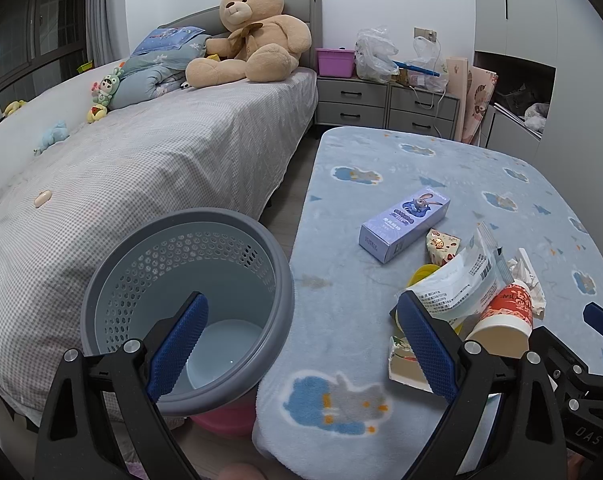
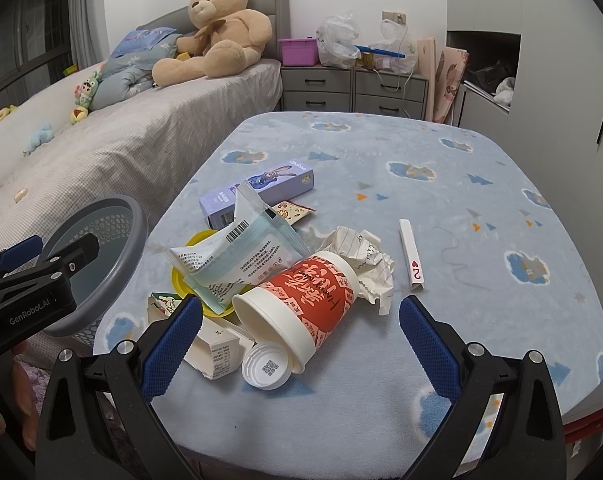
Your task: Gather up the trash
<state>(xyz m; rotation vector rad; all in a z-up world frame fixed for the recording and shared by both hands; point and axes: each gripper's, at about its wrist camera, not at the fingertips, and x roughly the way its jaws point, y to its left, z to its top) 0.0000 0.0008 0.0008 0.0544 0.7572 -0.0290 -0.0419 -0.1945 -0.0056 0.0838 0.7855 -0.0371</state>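
Both tongs gape wide and empty: right tongs [image 2: 300,338] hover over the tipped red-and-white paper cup [image 2: 301,312] on the counter [image 2: 441,200]. I'd close across its body, then carry toward nine o'clock into the grey perforated bin [image 1: 189,304] below the left tongs [image 1: 303,350].

Place: home bedroom
Ahead, left: bed [image 1: 149,152] with teddy bear [image 1: 253,32]
Ahead: grey nightstands [image 1: 385,104]
Far right: wardrobe [image 1: 541,40]
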